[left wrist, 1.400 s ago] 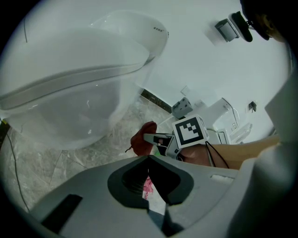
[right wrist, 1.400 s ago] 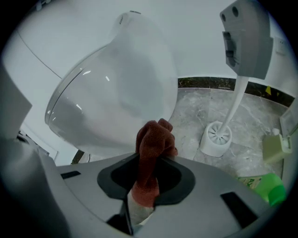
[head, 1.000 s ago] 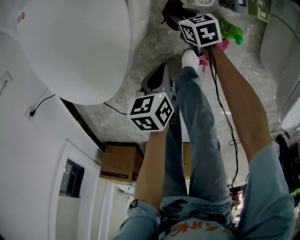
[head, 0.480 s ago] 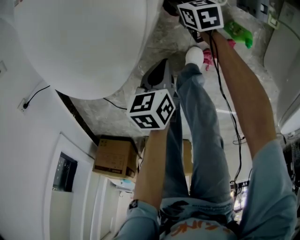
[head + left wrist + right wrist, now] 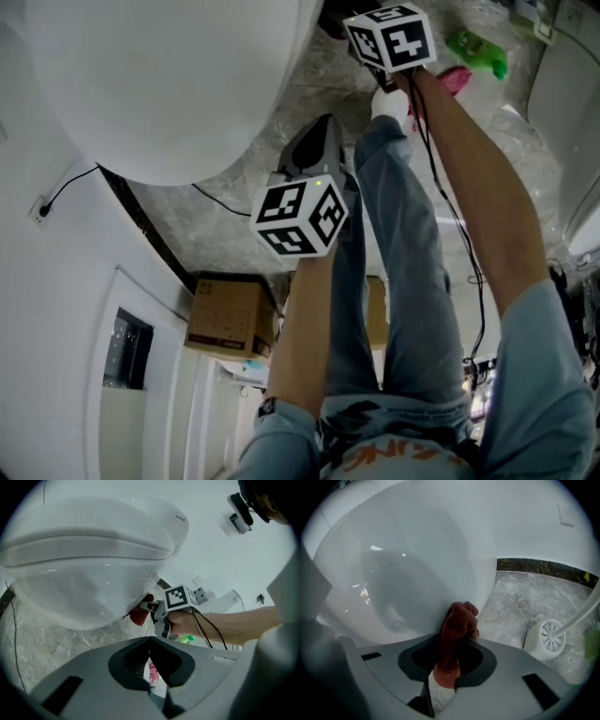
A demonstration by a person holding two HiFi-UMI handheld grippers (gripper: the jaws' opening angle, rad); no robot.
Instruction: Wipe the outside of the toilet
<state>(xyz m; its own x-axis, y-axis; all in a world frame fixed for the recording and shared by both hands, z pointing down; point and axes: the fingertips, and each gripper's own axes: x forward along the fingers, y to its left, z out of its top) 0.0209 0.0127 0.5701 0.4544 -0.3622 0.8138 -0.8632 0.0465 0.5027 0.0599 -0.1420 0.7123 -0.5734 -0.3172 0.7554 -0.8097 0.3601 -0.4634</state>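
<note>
Toilet: the white bowl [image 5: 159,84] fills the 10 to 11 o'clock part of the head view. In the left gripper view it spans 9 to 12 o'clock, with the closed lid on top of the bowl.
Cardboard box: a brown box [image 5: 230,317] stands at 7 o'clock in the head view, against the white wall.
Left gripper: the left gripper [image 5: 149,638] has its jaws pressed together with nothing between them. In the head view its marker cube sits near the middle. It is held clear of the toilet and points at the bowl's side.
Legs: blue jeans [image 5: 394,281] run from 6 o'clock up to a white shoe [image 5: 388,103] at 12 o'clock.
Right gripper: the right gripper [image 5: 457,638] is at 12 to 1 o'clock in the head view. Its jaws are pinching a cloth.
Cloth: the reddish-brown cloth [image 5: 458,620] sticks up out of the jaws. Its bunched end touches the lower outside of the bowl, at that bowl's 5 o'clock in the right gripper view.
Floor: grey marbled tile [image 5: 520,602].
Stand: a white round slotted stand [image 5: 546,640] sits on the floor at 4 o'clock in the right gripper view.
Bottle: a green bottle [image 5: 478,53] lies at 1 o'clock in the head view.
</note>
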